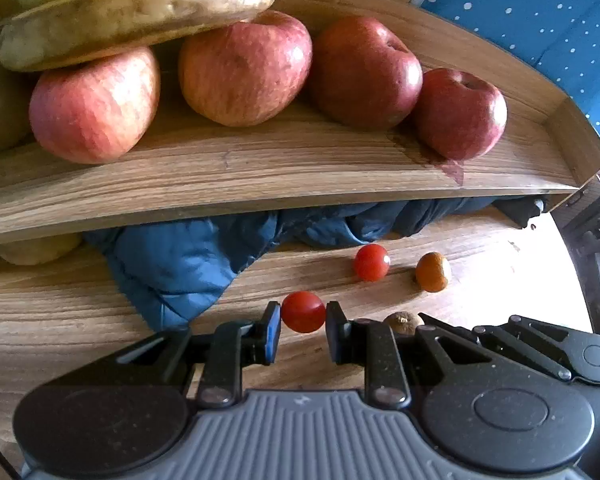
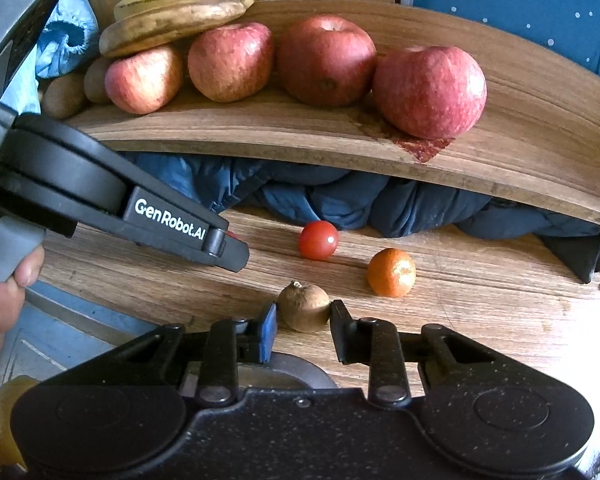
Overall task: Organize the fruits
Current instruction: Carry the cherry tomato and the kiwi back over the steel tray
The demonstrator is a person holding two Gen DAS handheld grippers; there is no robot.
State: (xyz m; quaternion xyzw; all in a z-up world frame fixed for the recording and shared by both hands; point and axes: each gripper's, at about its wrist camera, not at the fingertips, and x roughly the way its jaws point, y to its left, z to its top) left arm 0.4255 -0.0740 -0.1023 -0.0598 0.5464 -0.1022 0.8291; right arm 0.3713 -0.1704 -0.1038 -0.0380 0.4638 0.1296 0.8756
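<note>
A cherry tomato is bracketed between the left gripper's narrowly parted jaws, contact uncertain. A brown fruit is framed likewise by the right gripper, right finger touching.

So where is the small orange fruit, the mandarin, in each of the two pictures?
Left wrist view: the mandarin lies on the table at lower right, right of a cherry tomato, beyond the left gripper.
Right wrist view: the mandarin lies right of centre, beyond and right of the right gripper.
Shared landmark: the cherry tomato just left of it, before the blue cloth.
</note>
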